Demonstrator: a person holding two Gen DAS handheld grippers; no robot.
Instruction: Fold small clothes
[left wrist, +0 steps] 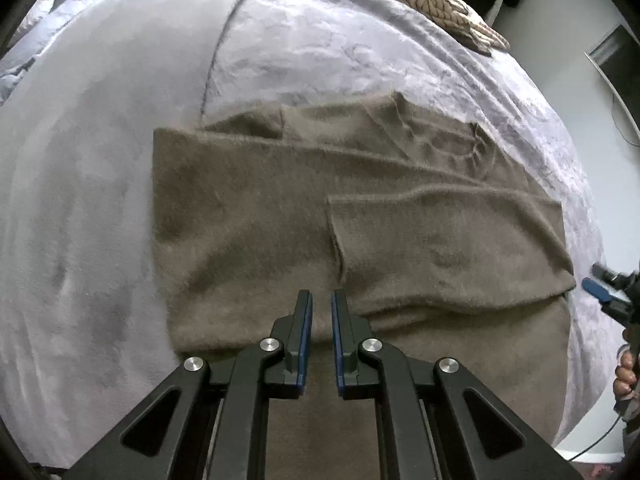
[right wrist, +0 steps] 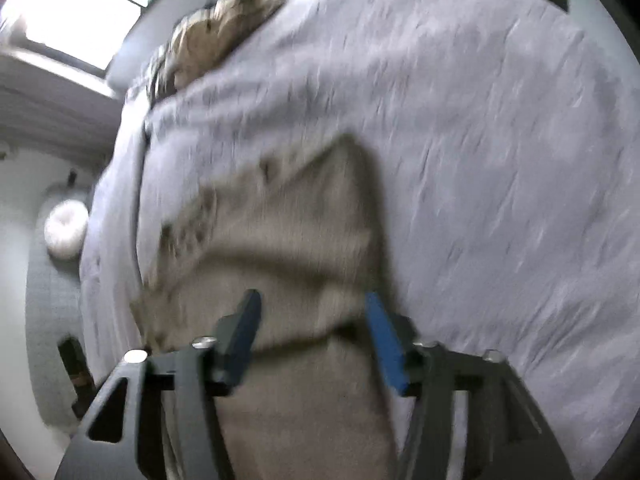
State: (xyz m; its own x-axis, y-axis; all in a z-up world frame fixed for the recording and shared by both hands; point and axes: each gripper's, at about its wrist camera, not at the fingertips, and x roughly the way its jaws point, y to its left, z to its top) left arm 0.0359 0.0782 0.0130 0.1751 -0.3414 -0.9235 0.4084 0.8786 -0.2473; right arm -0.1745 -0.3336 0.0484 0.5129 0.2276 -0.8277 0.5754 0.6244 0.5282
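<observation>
Fuzzy taupe knit sweater [left wrist: 304, 216] lies partly folded on the lavender bedspread [left wrist: 88, 168]. Left gripper [left wrist: 321, 304] hovers at its 6 o'clock edge, narrow gap, gripping nothing. Right gripper [right wrist: 312, 312] gapes wide, blurry.

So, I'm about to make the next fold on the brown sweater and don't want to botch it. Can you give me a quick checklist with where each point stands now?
1. Sweater lies on the blanket: ok.
2. Sleeve folded across the body: ok.
3. Left gripper over the near edge, jaws slightly apart with nothing between them: ok.
4. Right gripper open over the sweater: ok, though its view is blurred.
5. Fabric smooth: not ok, wrinkles near the collar.
6. Patterned cloth at the far edge lies apart from the sweater: ok.
</observation>
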